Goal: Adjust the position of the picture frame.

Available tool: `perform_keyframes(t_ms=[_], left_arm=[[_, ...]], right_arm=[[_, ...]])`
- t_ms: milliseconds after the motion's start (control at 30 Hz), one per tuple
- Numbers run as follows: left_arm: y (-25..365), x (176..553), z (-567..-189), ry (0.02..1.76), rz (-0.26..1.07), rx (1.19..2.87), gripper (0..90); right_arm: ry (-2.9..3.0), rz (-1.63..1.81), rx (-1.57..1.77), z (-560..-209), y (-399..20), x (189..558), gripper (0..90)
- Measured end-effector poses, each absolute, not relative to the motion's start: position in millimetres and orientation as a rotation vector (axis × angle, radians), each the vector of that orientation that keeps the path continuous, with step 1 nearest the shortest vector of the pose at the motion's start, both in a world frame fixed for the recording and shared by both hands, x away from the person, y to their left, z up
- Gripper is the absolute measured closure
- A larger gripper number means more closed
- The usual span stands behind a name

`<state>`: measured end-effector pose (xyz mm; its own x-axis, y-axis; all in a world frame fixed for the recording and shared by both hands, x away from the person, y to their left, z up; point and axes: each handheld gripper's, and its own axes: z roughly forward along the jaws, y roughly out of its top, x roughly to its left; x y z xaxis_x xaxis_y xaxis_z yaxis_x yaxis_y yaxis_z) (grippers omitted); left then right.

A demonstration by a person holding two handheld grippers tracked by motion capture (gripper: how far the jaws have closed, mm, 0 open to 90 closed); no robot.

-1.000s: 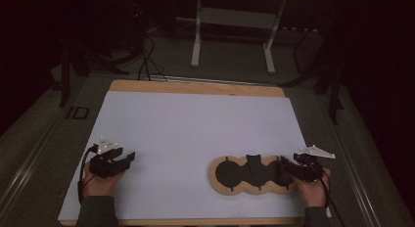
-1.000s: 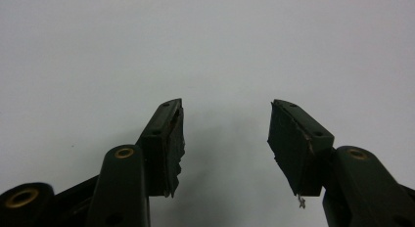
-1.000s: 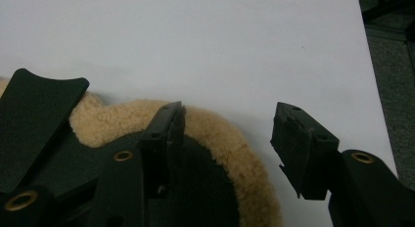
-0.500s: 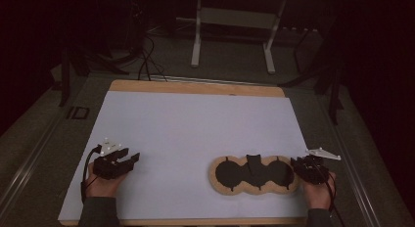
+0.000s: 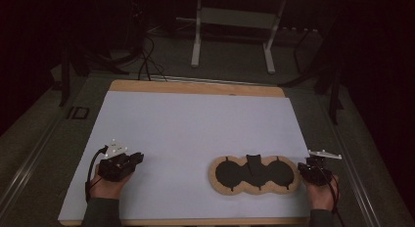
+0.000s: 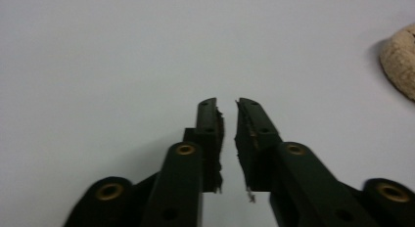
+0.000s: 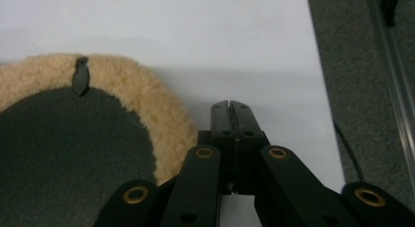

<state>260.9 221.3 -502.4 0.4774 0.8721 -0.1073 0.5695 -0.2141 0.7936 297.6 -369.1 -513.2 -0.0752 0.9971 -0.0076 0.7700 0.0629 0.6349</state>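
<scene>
On the white sheet [image 5: 195, 134] that covers your wooden table [image 5: 195, 86], the fleece-rimmed dark pad [image 5: 254, 174] lies flat at the near right, its three rounded lobes in a row. Your right gripper [image 5: 313, 172] sits just beside the pad's right end; in the right gripper view its jaws have just closed and are pressed together with nothing between them, the fleece rim [image 7: 147, 104] close on their left. Your left gripper [image 5: 120, 164] rests well apart from the pad at the near left; its jaws have just been closing, with a narrow gap left and nothing in it.
</scene>
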Motion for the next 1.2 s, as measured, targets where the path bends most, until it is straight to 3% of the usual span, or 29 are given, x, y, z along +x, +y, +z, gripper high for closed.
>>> perform_keyframes(t_ms=[100,1200], left_arm=[[222.2,260.0,-501.0,1.19,0.446,1.899,89.9],[148.1,249.7,-508.1,0.941,0.349,2.105,89.9]], right_arm=[[1.923,0.662,1.778,-515.3,-368.9,297.8,90.0],[1.993,0.785,1.839,-519.8,-355.7,300.7,90.0]])
